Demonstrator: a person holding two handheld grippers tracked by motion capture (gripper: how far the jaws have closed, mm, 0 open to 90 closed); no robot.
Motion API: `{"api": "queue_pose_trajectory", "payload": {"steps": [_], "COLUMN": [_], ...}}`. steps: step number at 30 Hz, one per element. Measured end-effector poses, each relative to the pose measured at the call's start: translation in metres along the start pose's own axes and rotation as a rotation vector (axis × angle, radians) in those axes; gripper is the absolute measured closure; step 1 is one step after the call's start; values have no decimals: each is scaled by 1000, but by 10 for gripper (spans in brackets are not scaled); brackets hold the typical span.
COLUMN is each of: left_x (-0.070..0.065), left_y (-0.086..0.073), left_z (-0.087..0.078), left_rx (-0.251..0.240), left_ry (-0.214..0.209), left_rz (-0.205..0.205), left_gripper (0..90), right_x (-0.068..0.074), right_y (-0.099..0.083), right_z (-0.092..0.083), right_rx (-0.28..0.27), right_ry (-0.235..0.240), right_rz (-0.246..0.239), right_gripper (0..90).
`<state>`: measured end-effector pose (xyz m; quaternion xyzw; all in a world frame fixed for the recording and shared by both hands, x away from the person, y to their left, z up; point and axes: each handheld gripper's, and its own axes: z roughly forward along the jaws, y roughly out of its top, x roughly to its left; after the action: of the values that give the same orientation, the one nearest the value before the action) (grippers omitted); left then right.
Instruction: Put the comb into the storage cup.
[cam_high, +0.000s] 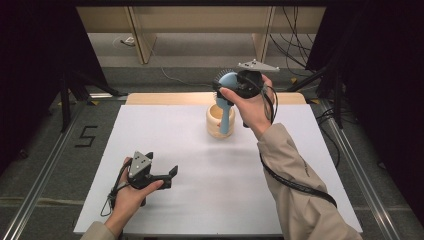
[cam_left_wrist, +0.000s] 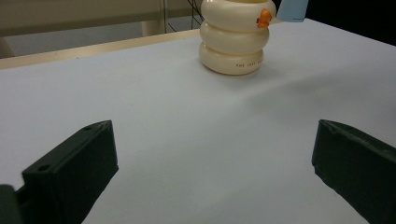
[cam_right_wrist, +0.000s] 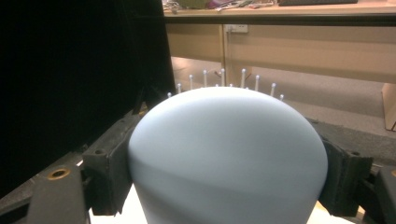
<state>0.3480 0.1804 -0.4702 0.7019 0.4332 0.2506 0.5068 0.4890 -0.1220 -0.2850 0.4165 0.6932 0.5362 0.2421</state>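
Right gripper (cam_high: 231, 86): clamped on the head of the pale blue plastic hairbrush (cam_high: 227, 102), whose handle hangs into the cream ringed ceramic holder (cam_high: 216, 122) at the table's far edge.
Left gripper (cam_high: 172, 175): jaws apart, empty, resting low on the white table (cam_high: 200, 190).
Advice: keep the brush upright and centred over the holder (handle looks partly inside), and move straight along its axis.

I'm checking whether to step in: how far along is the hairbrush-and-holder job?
Done: the right gripper is clamped on the blue hairbrush head. In hand: its handle hangs at the cream holder; whether it is inside is unclear. Left: letting go. The left gripper rests open on the table.
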Motion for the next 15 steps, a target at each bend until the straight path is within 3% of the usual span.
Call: {"api": "queue_pose_trajectory", "payload": {"steps": [15], "left_x": [0], "left_y": [0], "left_z": [0], "left_rx": [-1], "left_ry": [-1], "left_rz": [-1], "left_gripper": [0], "right_x": [-2], "right_y": [7], "right_z": [0], "right_rx": [-20], "right_ry": [-15], "right_rz": [8], "right_gripper": [210]}}
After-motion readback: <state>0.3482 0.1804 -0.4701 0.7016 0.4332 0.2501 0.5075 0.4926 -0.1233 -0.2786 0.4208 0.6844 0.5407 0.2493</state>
